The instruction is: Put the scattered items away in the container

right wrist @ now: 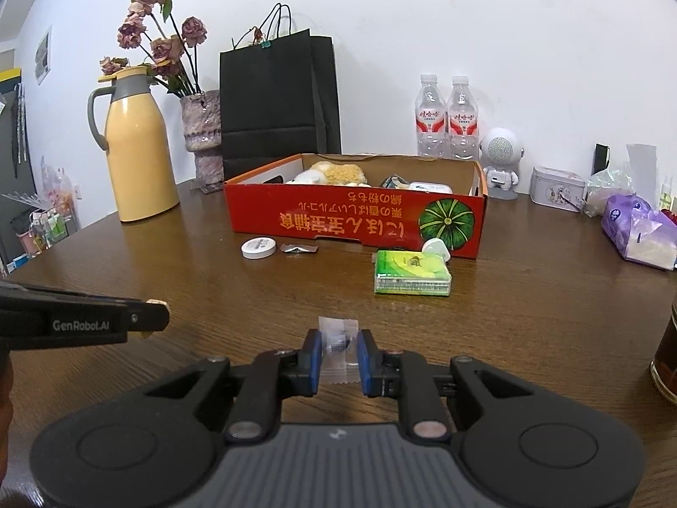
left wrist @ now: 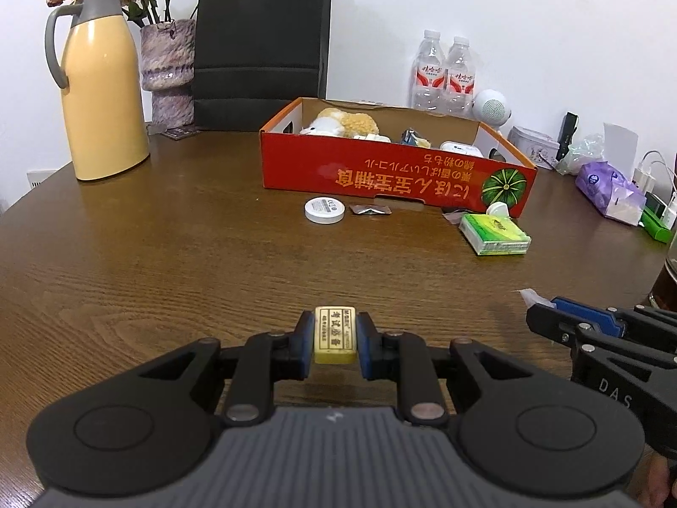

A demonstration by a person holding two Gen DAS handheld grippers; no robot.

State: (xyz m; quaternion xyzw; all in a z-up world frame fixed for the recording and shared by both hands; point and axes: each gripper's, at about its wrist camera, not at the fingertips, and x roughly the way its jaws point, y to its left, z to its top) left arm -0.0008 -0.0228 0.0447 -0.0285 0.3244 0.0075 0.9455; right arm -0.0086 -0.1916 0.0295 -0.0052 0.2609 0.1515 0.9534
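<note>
My left gripper (left wrist: 335, 324) is shut on a yellowish eraser (left wrist: 334, 334) near the table's front. My right gripper (right wrist: 338, 340) is shut on a small clear wrapped packet (right wrist: 338, 349); it also shows at the right of the left wrist view (left wrist: 546, 311). The red cardboard box (left wrist: 381, 173) stands ahead, also in the right wrist view (right wrist: 355, 218), holding a plush toy (left wrist: 342, 123) and small items. In front of it lie a white round tin (left wrist: 324, 210), a silver foil packet (left wrist: 371, 210), a green tissue pack (left wrist: 495, 233) and a white plug (left wrist: 498, 210).
A yellow thermos (left wrist: 101, 97), a vase of dried flowers (left wrist: 167, 67) and a black paper bag (left wrist: 260, 46) stand at the back left. Two water bottles (left wrist: 442, 72), a white speaker (left wrist: 491, 106), a tin (left wrist: 533, 139) and a purple tissue pack (left wrist: 609, 190) are at the right. A dark jar (right wrist: 666, 351) is at the right edge.
</note>
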